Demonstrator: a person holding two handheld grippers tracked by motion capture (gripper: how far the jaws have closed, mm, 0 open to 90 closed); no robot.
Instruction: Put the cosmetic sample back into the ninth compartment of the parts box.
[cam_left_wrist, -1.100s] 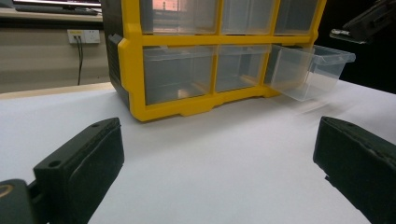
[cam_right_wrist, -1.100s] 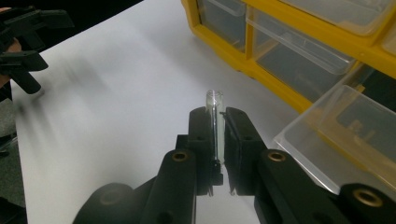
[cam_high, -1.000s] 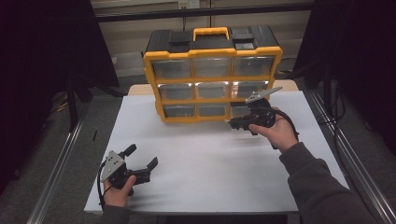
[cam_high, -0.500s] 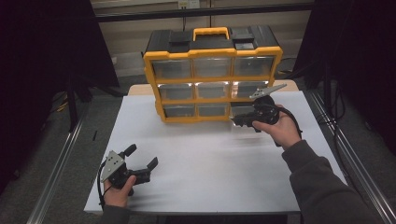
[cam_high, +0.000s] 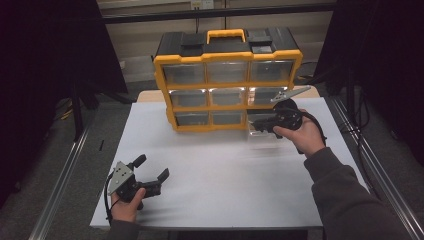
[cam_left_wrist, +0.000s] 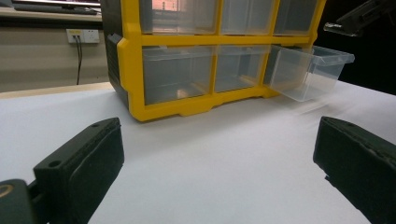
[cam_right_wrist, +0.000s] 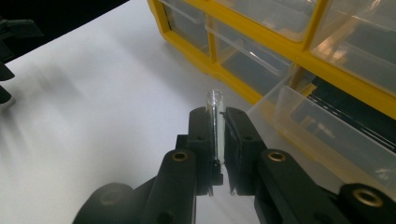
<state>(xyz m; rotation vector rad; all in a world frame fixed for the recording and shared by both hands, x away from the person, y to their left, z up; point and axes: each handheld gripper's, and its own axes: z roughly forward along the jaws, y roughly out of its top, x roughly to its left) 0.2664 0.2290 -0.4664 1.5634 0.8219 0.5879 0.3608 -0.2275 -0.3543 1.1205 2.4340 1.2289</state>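
Observation:
A yellow drawer cabinet (cam_high: 227, 86) with clear drawers stands at the back of the white table (cam_high: 225, 185). Its bottom right drawer (cam_high: 263, 138) is pulled out and tilts slightly. My right gripper (cam_high: 253, 125) is shut on the thin clear tab at that drawer's front; in the right gripper view the tab stands between the pads (cam_right_wrist: 216, 123), with the drawer (cam_right_wrist: 327, 126) just to the right. My left gripper (cam_high: 152, 167) rests at the table's near left, open and empty. Its jaws (cam_left_wrist: 215, 163) face the cabinet (cam_left_wrist: 128, 70) and the pulled drawer (cam_left_wrist: 308, 70).
The cabinet carries a black top with a yellow handle (cam_high: 226, 34). Metal rails (cam_high: 60, 185) run along both sides of the table, and dark curtains hang beyond. The white sheet lies bare between the two grippers.
The right hand has shifted slightly to the right with the drawer tab in its grip. The left gripper has stayed in place.

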